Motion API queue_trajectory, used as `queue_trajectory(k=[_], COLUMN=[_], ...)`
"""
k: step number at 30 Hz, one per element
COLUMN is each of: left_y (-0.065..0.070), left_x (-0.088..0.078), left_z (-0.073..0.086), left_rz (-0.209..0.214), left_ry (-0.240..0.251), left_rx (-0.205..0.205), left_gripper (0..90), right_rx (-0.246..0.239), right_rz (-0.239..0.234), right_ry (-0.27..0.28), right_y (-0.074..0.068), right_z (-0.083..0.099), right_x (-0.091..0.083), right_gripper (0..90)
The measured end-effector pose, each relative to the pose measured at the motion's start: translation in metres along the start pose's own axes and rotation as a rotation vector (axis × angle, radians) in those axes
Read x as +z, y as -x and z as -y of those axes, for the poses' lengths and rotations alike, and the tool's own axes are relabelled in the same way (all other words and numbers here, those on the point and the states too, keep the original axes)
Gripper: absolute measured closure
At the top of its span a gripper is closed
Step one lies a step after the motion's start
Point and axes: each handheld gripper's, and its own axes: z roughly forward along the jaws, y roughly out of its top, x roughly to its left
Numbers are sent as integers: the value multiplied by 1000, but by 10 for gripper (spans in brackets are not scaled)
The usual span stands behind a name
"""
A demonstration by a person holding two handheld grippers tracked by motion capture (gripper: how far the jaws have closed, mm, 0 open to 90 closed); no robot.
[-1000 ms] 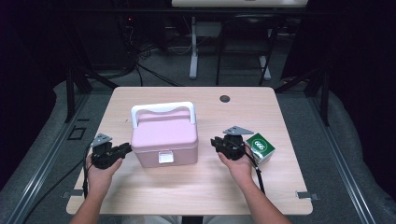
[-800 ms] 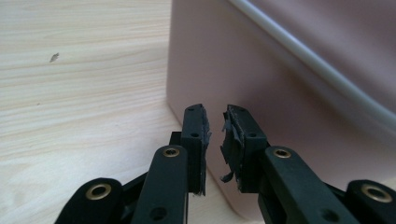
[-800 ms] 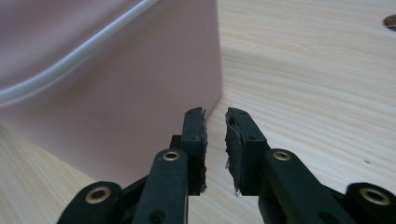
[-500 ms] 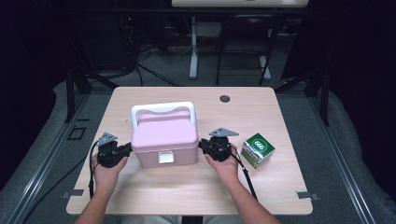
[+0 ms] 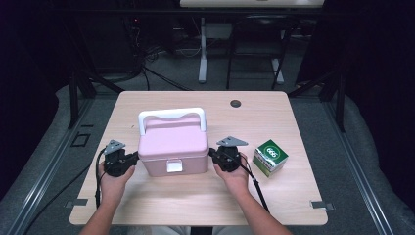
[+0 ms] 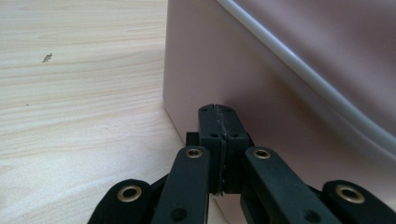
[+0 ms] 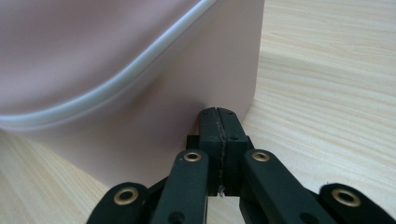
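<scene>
The pink box point(image 5: 172, 145) sits mid-table, long axis running left to right, latch facing the person — white handle point(image 5: 171, 116) at the far side. The left gripper point(image 5: 133, 159) and right gripper point(image 5: 213, 155) press its ends, jaws closed together, empty.

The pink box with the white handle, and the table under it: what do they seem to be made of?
The pink lidded box looks like moulded plastic with a smooth, matte finish: rounded corners, uniform colour and a pale seam line along its side. Its white handle is probably plastic too. The light table shows wood grain, whether solid wood or a printed laminate I cannot tell.
</scene>
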Motion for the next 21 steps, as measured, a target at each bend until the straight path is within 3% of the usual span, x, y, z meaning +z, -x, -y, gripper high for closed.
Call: queue_trajectory(k=[11,21], left_y=[20,45], left_x=[1,3], left_z=[1,4], left_rz=[42,89], left_ry=[-31,-45], left_rx=[48,78], left_gripper=[900,900], right_rx=[-7,-24], right_rz=[24,55], right_ry=[-27,-51], right_y=[4,8], right_z=[9,24], right_x=[-23,-57], right_gripper=[900,900])
